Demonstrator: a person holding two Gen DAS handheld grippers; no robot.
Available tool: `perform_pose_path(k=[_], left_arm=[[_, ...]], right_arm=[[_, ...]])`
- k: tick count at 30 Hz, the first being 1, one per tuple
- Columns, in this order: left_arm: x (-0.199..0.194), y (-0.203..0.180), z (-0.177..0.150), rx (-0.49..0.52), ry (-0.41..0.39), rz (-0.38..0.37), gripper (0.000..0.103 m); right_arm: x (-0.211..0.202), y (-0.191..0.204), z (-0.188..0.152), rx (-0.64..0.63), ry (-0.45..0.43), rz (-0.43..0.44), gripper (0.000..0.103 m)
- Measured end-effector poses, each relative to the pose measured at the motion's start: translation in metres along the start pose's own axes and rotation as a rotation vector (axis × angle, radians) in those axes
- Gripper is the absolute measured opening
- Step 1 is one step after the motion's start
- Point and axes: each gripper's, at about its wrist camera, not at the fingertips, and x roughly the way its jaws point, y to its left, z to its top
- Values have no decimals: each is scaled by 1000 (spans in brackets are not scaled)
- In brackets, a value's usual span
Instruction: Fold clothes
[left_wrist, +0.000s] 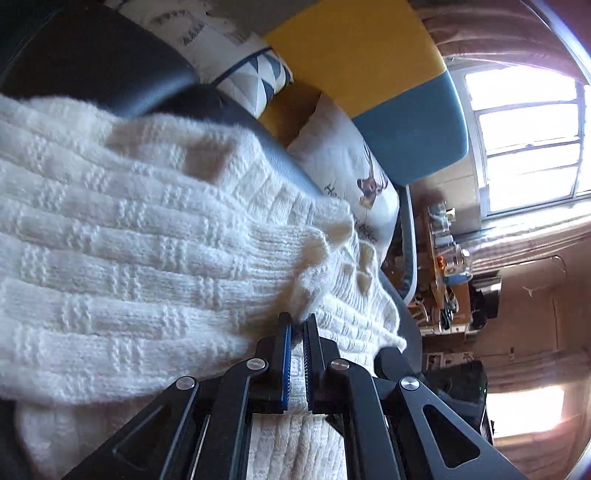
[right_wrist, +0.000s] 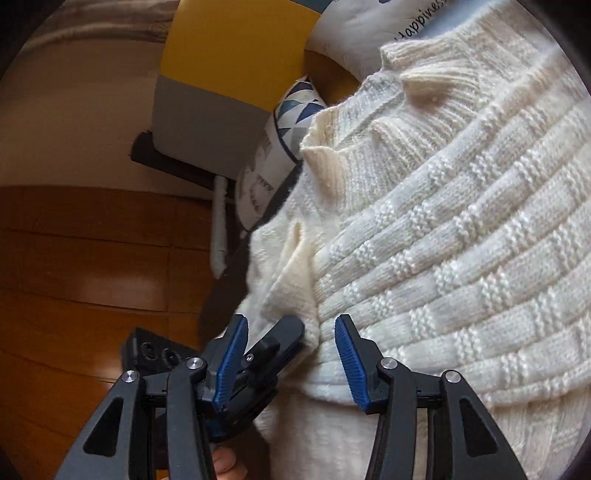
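A white chunky-knit sweater (left_wrist: 140, 251) lies spread over a dark sofa seat (left_wrist: 92, 55). My left gripper (left_wrist: 297, 325) is shut on a fold of the sweater near its ribbed cuff (left_wrist: 295, 254). In the right wrist view the same sweater (right_wrist: 443, 229) fills the right side. My right gripper (right_wrist: 291, 332) is open, its blue pads (right_wrist: 351, 362) on either side of the sweater's edge. The other gripper's black body (right_wrist: 258, 354) shows between the fingers, pinching that edge.
Cushions sit behind the sweater: a triangle-patterned one (left_wrist: 255, 77), a white printed one (left_wrist: 347, 173), a yellow and teal one (left_wrist: 369, 55). A cluttered table (left_wrist: 447, 266) and bright window (left_wrist: 528, 140) lie beyond. Wooden floor (right_wrist: 92, 258) is at the left in the right wrist view.
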Motion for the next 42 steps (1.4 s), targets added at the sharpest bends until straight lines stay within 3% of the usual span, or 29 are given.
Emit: perform_pose_path(k=[1, 3, 5, 9, 10, 13, 17, 18, 19, 22, 25, 28, 32, 37, 42], left_arm=[[0, 4, -4, -6, 10, -2, 6], [-1, 13, -11, -19, 31, -7, 8], [-10, 23, -12, -59, 26, -30, 8], [-56, 42, -19, -122, -56, -207, 37], [-70, 46, -21, -130, -80, -245, 37], [-111, 67, -31, -169, -157, -280, 37], [-144, 112, -43, -288, -227, -275, 37], [-147, 124, -46, -328, -233, -282, 37], [-150, 136, -48, -369, -239, -288, 37], [-153, 160, -54, -479, -262, -353, 37], [-151, 175, -57, -571, -281, -417, 41], [-137, 169, -56, -607, -288, -465, 46], [-123, 155, -51, -649, -290, -531, 51], [-117, 135, -35, -630, -323, -503, 53], [-107, 124, -22, -602, -323, -414, 58]], right_arm=[[7, 7, 1, -55, 19, -84, 43], [15, 20, 2, -139, 45, -173, 40], [18, 24, 3, -153, 75, -202, 39], [12, 12, 6, -34, 80, -73, 43], [10, 13, 5, -20, 79, -20, 43], [15, 22, -2, -30, 81, 22, 45], [32, 34, -8, -96, 38, -75, 43], [36, 36, -9, -122, 31, -106, 32], [37, 41, -10, -149, 17, -139, 7], [40, 59, -15, -255, -17, -231, 6], [38, 102, -19, -467, -32, -318, 6], [35, 154, -21, -668, -51, -378, 6], [16, 208, -20, -822, -122, -410, 6], [-49, 230, -9, -859, -254, -412, 6], [-106, 180, 10, -736, -329, -451, 6]])
